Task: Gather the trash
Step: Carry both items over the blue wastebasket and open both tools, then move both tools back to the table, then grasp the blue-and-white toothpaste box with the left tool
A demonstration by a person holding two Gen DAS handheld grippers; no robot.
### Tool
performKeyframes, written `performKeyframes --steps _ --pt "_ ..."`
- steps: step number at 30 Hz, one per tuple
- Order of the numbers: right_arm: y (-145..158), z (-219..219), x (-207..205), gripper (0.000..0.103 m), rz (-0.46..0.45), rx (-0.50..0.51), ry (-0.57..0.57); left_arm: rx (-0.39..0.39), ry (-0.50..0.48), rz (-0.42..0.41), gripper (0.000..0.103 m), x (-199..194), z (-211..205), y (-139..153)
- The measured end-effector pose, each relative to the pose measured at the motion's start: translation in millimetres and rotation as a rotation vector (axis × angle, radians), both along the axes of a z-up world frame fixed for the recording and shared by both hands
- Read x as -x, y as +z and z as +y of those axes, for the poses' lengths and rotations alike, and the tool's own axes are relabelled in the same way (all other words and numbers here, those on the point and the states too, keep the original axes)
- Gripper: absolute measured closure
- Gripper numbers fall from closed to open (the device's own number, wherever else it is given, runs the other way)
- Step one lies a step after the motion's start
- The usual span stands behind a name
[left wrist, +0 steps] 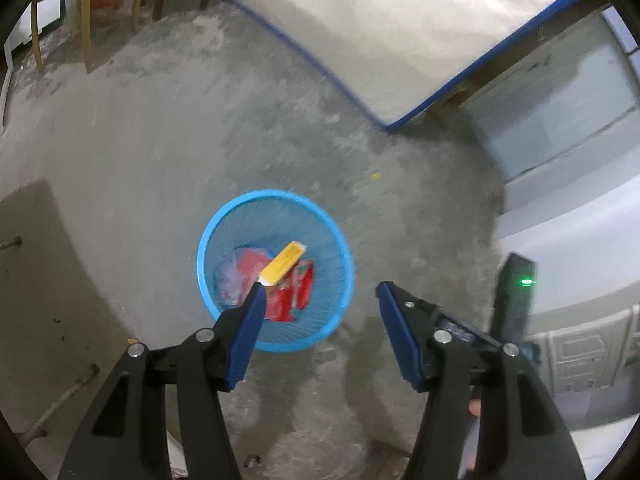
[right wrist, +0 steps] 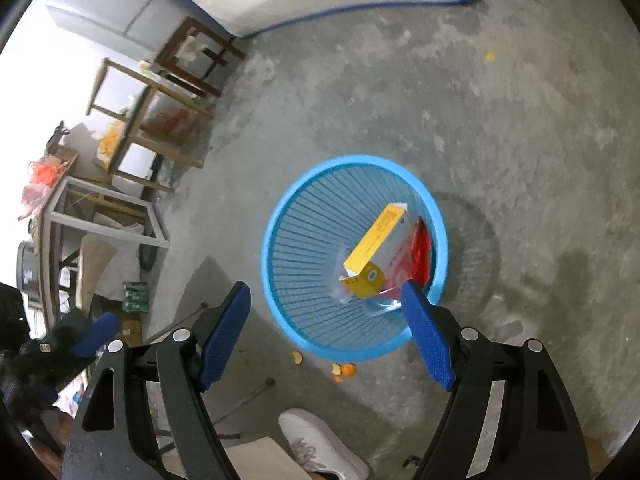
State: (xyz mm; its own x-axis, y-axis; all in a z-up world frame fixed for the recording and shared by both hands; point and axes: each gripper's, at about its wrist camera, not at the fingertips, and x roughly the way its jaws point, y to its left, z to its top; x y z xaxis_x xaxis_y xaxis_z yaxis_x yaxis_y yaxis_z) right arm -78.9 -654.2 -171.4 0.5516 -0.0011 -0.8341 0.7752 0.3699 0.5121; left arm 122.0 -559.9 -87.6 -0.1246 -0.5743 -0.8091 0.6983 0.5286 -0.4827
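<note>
A round blue mesh basket [left wrist: 276,194] stands on the concrete floor. Inside it lie a yellow carton [left wrist: 286,260], red wrappers [left wrist: 298,294] and a clear plastic bag. My left gripper [left wrist: 320,286] hangs above the basket's near right side, open, with nothing between its blue pads. In the right wrist view the same basket [right wrist: 352,160] holds the yellow carton [right wrist: 380,248] and a red wrapper [right wrist: 422,252]. My right gripper [right wrist: 326,286] hovers over its near rim, open and empty. One blue finger [right wrist: 98,330] of the left gripper shows at the left edge.
Orange peel and a small orange [right wrist: 346,370] lie on the floor by the basket. A white shoe [right wrist: 320,444] is below them. A blue-edged mattress [left wrist: 400,40] lies beyond, wooden stools and frames [right wrist: 160,120] stand to the left, and a yellow scrap [left wrist: 376,176] is on the floor.
</note>
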Motion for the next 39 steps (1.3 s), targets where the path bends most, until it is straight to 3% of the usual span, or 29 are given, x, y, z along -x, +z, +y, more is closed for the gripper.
performKeyframes --steps 5,7,12,20,27,33,37,39 --pt "38.8 34.5 16.7 0.029 -0.073 0.061 0.043 0.118 -0.039 -0.075 0.046 31.0 74.7 72.0" --pt "53.9 52.5 19.3 0.027 -0.097 0.084 0.082 0.144 -0.052 -0.103 0.046 44.8 105.4 91.8" --pt "91.4 102.2 13.8 0.019 -0.141 0.143 0.211 0.203 -0.024 -0.199 0.033 72.7 191.1 123.9" --pt "148.2 168.1 -18.6 0.012 -0.252 0.214 0.384 0.238 0.221 -0.381 0.025 86.4 343.4 155.9" --pt "181.9 235.2 -71.4 0.011 -0.332 0.234 0.592 0.337 0.501 -0.441 0.019 77.1 467.1 177.1" --pt "202.9 296.1 -105.6 0.011 -0.381 0.233 0.741 0.354 0.804 -0.348 0.014 34.0 550.4 163.9" --pt "204.2 324.8 -120.8 0.011 -0.360 0.223 0.812 0.313 0.945 -0.238 0.013 -5.8 571.7 140.2" --pt "203.6 334.1 -124.4 0.011 -0.345 0.222 0.833 0.308 1.039 -0.137 0.013 -29.0 581.4 122.3"
